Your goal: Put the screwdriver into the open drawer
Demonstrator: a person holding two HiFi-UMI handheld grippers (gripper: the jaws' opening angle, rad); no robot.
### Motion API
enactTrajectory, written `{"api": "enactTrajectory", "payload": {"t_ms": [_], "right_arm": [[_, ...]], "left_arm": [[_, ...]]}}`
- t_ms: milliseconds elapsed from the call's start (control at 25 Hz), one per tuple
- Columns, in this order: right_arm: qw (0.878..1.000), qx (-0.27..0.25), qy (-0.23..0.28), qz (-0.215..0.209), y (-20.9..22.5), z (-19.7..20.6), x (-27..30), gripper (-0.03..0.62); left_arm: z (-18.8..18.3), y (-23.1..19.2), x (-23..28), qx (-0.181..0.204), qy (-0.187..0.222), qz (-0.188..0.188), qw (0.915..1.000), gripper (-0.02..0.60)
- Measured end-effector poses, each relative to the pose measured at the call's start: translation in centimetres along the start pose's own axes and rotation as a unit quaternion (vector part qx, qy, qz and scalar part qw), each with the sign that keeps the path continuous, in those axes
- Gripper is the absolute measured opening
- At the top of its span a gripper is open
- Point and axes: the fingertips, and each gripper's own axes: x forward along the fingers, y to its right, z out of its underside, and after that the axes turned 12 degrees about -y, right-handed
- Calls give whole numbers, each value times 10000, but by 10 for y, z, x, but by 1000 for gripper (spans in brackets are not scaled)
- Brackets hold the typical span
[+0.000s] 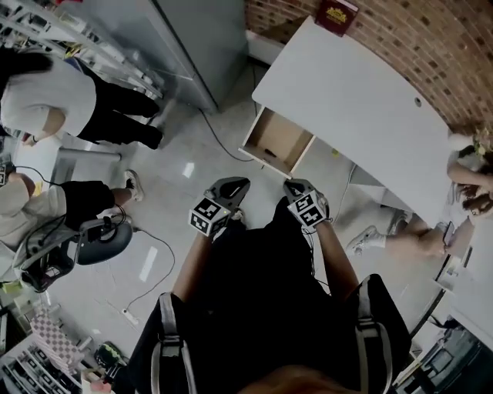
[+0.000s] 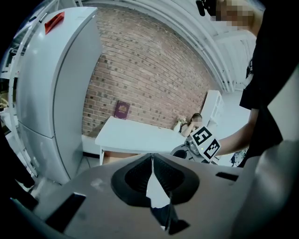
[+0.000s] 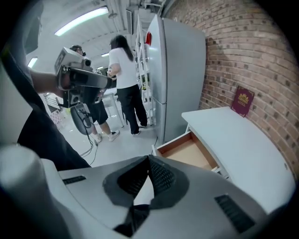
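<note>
Grey cabinet stands far left. To its right runs the white tabletop, its wooden drawer pulled open and looking empty, with a maroon book at the far end. Nearer, the left claw and right claw hang closed on nothing. No screwdriver shows anywhere. It is likely stiff and light, best taken by the handle. Nothing blocks the drawer.

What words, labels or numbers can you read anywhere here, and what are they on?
Nothing reads clearly.
Dark red book on the white desk: gold print, too blurred to read.
Red label on the fridge: too small to read.
Gripper cubes: square marker patterns, no letters.
</note>
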Motion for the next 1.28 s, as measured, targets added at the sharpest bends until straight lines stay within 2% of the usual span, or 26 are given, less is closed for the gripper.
{"api": "enactTrajectory", "payload": {"t_ms": [160, 320, 560, 680, 960, 1280], "right_arm": [[9992, -72, 277, 269, -12, -10, -18, 57], [9978, 100, 531, 375, -18, 1, -40, 57], [9965, 326, 700, 307, -41, -2, -45, 57], [9954, 423, 794, 326, -44, -8, -47, 57], [9971, 65, 684, 335, -49, -8, -30, 57], [9979, 110, 539, 353, -42, -4, -30, 57]], "left_arm": [[-7, 3, -4, 222, -1, 92, 9997, 23], [-15, 17, -2, 474, 62, 254, 9985, 23], [-6, 16, -17, 234, 163, 381, 9989, 23], [-11, 22, -23, 279, 181, 423, 9986, 23], [-13, 22, -30, 201, 282, 449, 9984, 23], [-18, 13, -25, 216, 299, 453, 9983, 23]]}}
